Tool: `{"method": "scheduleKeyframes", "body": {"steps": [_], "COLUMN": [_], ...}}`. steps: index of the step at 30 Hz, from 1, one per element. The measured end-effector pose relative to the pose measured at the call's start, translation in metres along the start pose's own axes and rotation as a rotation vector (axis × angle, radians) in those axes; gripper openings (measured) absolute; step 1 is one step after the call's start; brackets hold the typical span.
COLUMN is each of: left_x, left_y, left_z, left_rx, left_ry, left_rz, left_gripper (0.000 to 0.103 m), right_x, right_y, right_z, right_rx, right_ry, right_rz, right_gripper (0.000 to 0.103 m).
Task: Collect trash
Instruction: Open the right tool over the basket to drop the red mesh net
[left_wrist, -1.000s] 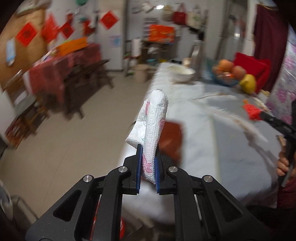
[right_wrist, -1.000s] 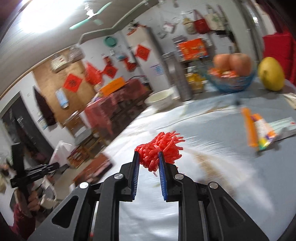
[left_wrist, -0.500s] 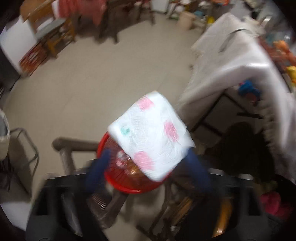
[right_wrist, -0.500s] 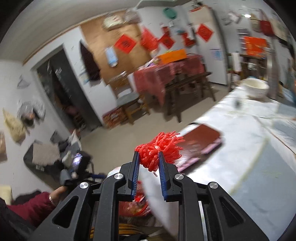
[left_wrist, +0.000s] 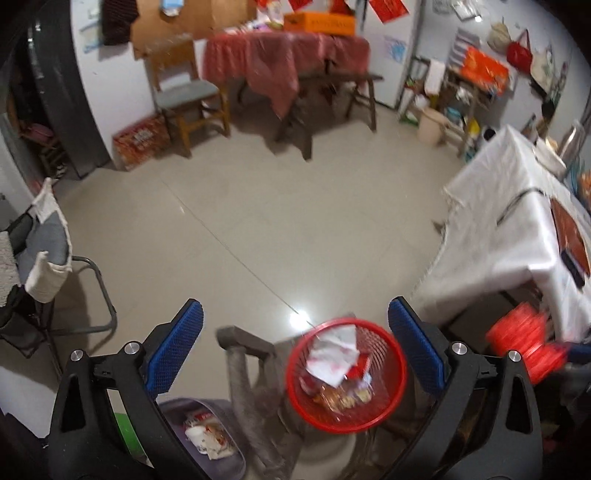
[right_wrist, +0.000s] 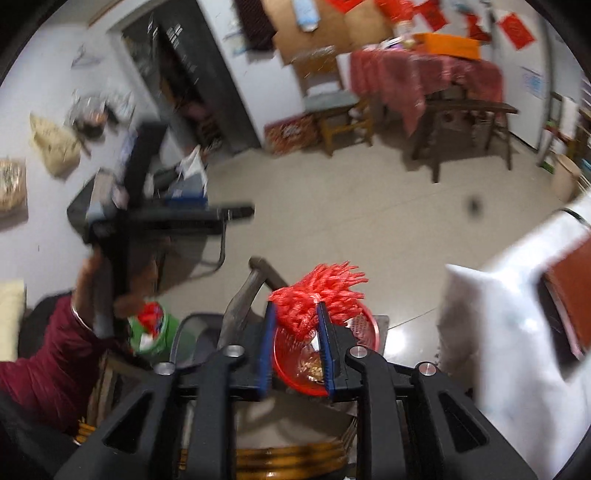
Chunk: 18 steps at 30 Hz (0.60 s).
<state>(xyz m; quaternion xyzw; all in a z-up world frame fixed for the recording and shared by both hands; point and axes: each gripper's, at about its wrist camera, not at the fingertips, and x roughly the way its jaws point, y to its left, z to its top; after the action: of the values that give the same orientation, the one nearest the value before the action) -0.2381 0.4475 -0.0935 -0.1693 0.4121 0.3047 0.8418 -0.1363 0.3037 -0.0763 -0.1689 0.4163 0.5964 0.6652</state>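
Tiled floor wide and bare, white tabletop (left_wrist: 509, 236) at right. Left view: left tongs (left_wrist: 295, 347) spread wide, nothing between; jaws just been opening. Red basket (left_wrist: 347, 373) directly below, napkin (left_wrist: 332, 354) lying inside.

Right view: right tongs (right_wrist: 293, 332) loosening, jaws just been opening, red mesh bundle (right_wrist: 317, 295) between pads, whether pressed cannot tell; bundle's strands fan away from tongs. Basket rim (right_wrist: 369, 325) right beneath, so drop looks straight down. Chair back (right_wrist: 240, 299) close on left.
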Motion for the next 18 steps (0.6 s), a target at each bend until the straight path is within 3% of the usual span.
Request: {"method": "scheduleKeyframes", "body": {"steps": [1,2,8,18], "left_x": [-0.004,-0.008,-0.017,-0.035], "left_y": [0.002,0.002,-0.002,-0.066], "left_z": [0.002,0.003,0.009,0.013], "left_rx": [-0.002,-0.004,0.000,0.101], "left_ry": [-0.013,-0.023,-0.050,-0.086], "left_rz": [0.009,0.015,-0.008,-0.102], "left_gripper": [0.096,0.096,0.096,0.096], "right_x": [0.007,0.012,-0.007,-0.088], "right_y": [0.003,0.007,0.002,-0.052], "right_z": [0.002,0.005,0.002,-0.029], "right_rx": [-0.014,-0.022,0.000,0.099], "right_ry": [0.008,-0.004,-0.048,-0.197], "right_rz": [-0.019,-0.052,-0.071,-0.190], "right_gripper": [0.067,0.072,0.071,0.071]}}
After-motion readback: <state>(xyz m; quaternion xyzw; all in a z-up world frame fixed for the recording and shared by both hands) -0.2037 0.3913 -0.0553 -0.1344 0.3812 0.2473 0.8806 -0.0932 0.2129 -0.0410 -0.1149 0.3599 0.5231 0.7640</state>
